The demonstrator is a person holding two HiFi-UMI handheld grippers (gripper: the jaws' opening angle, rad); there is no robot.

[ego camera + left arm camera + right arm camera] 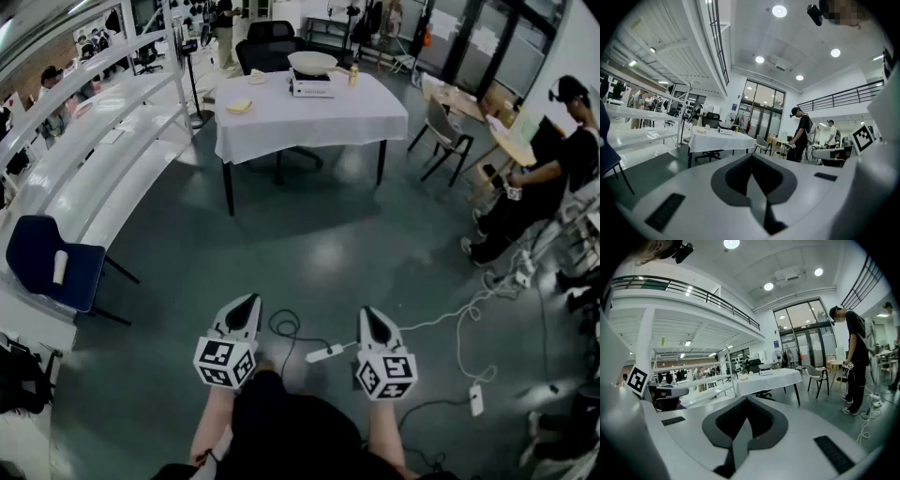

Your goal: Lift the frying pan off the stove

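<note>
With the fingers of your left gripper [249, 302] and right gripper [368, 314] closed on nothing and the pale round frying pan [312, 62] far off on the white-clothed table [309, 122], you could trip on the white power strip [325, 353] on the floor walking there.

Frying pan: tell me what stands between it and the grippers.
Nothing upright. Open floor separates the left gripper and right gripper from the table with the frying pan; a power strip lies just ahead.
</note>
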